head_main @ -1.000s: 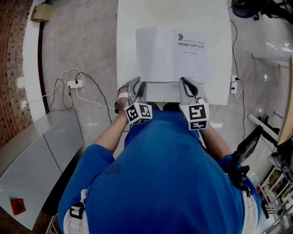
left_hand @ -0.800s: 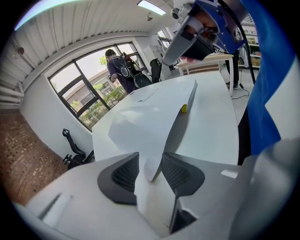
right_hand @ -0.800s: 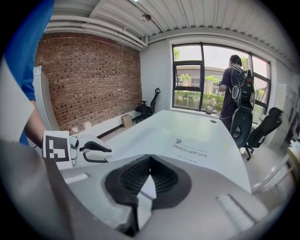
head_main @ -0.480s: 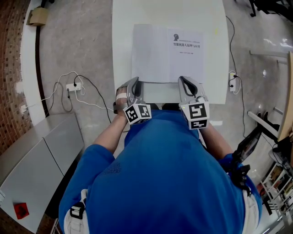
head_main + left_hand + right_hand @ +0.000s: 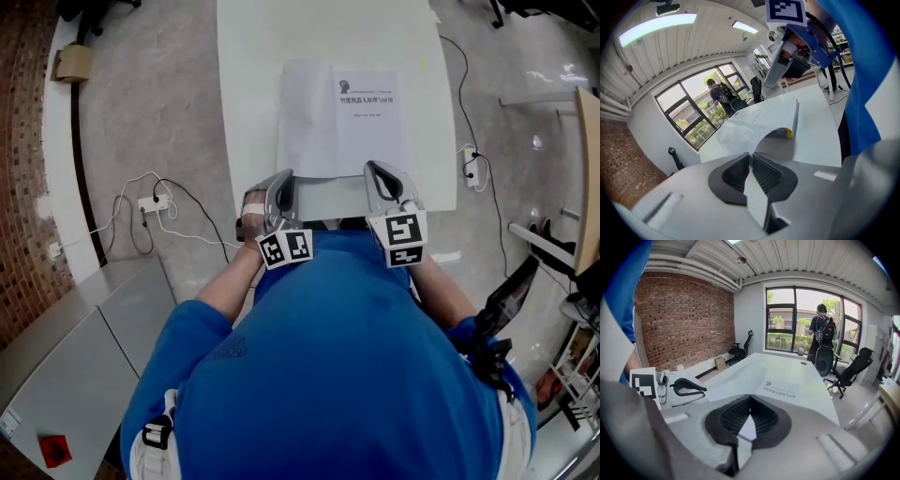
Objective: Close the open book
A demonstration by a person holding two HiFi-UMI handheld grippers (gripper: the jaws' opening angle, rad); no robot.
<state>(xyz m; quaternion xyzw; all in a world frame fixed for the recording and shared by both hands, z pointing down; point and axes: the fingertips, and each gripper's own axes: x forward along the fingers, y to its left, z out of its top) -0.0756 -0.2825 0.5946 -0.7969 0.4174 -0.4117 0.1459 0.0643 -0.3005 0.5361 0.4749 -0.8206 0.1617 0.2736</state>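
Note:
A white book lies open on the white table, blank leaf at left and printed title page at right. My left gripper is at the book's near left corner. In the left gripper view its jaws are closing, pads nearly together, and the blank leaf arches up from the table and runs down into their tips. My right gripper hovers at the book's near edge, right of the spine. It is shut with nothing between its pads, and the title page lies ahead of it.
I stand at the table's near end. A power strip with white cables lies on the floor at left and grey cabinets stand lower left. Office chairs and a person are by the far windows.
The left gripper's jaws have come together at the book's near left corner. The blank left leaf now looks narrower from above. The right gripper has stayed at the near edge.

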